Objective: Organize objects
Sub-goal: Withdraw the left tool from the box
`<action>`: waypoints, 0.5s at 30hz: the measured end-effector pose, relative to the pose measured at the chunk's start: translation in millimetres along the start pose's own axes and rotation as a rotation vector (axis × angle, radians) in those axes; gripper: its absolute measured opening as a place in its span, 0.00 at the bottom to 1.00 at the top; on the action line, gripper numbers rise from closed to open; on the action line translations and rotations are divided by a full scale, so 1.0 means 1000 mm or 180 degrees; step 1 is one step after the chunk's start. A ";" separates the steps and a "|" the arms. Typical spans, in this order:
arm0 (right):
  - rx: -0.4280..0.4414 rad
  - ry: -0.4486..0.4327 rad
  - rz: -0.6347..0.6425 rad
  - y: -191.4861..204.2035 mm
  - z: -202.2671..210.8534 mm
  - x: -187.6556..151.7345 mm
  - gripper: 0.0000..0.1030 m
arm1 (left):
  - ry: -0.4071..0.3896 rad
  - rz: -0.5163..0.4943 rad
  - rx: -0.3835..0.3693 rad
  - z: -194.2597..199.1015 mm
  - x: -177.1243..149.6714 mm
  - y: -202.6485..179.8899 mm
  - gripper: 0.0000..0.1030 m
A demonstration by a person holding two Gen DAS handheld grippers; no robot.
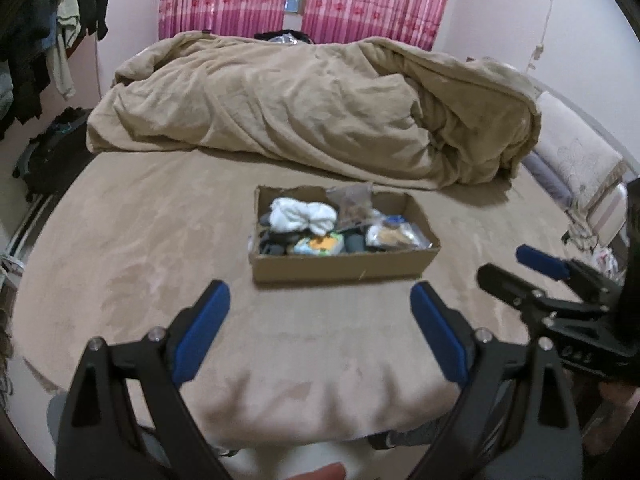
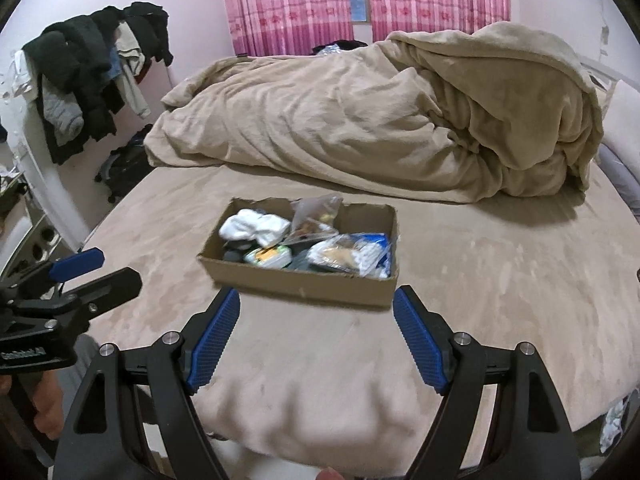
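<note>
A shallow cardboard box (image 1: 340,268) (image 2: 300,286) sits in the middle of a beige bed. It holds a bundle of white socks (image 1: 302,214) (image 2: 254,226), clear plastic bags (image 1: 394,234) (image 2: 352,256), a small yellow-green packet (image 1: 320,245) (image 2: 267,257) and dark items. My left gripper (image 1: 320,300) hovers over the near part of the bed, short of the box, open and empty. My right gripper (image 2: 316,304) hangs likewise, open and empty, its tips just short of the box's front wall. Each gripper shows at the side of the other's view: the right gripper (image 1: 516,264) and the left gripper (image 2: 108,268).
A rumpled beige duvet (image 1: 320,108) (image 2: 400,128) fills the far half of the bed. Pink curtains (image 1: 304,0) hang behind. Clothes (image 2: 92,72) hang at the left wall above a dark bag (image 2: 124,168) on the floor. Pillows (image 1: 576,160) lie at the right.
</note>
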State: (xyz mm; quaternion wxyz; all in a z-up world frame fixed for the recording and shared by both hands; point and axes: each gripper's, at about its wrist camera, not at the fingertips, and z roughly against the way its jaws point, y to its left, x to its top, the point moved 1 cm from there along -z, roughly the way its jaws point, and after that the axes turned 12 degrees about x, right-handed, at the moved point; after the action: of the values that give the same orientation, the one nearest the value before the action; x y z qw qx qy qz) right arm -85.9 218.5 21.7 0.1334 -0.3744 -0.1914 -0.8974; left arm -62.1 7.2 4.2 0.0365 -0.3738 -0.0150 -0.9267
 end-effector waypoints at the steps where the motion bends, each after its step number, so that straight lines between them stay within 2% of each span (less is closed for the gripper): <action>1: -0.0002 0.0013 0.0022 0.004 0.003 -0.003 0.79 | 0.0005 -0.0018 0.0017 0.001 -0.002 0.001 0.90; 7: 0.0019 0.0091 0.0030 0.018 0.010 -0.021 0.79 | -0.0049 -0.0059 0.0094 0.010 -0.016 0.005 0.90; 15: -0.0026 0.0108 -0.0068 0.014 0.006 -0.036 0.79 | 0.0030 -0.0164 0.0072 0.006 -0.031 0.002 0.90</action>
State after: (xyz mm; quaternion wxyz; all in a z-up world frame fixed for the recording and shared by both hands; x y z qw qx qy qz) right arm -52.1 212.1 3.0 0.1255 -0.3576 -0.1894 -0.9058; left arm -35.9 7.7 -13.1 0.0169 -0.3684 -0.0348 -0.9289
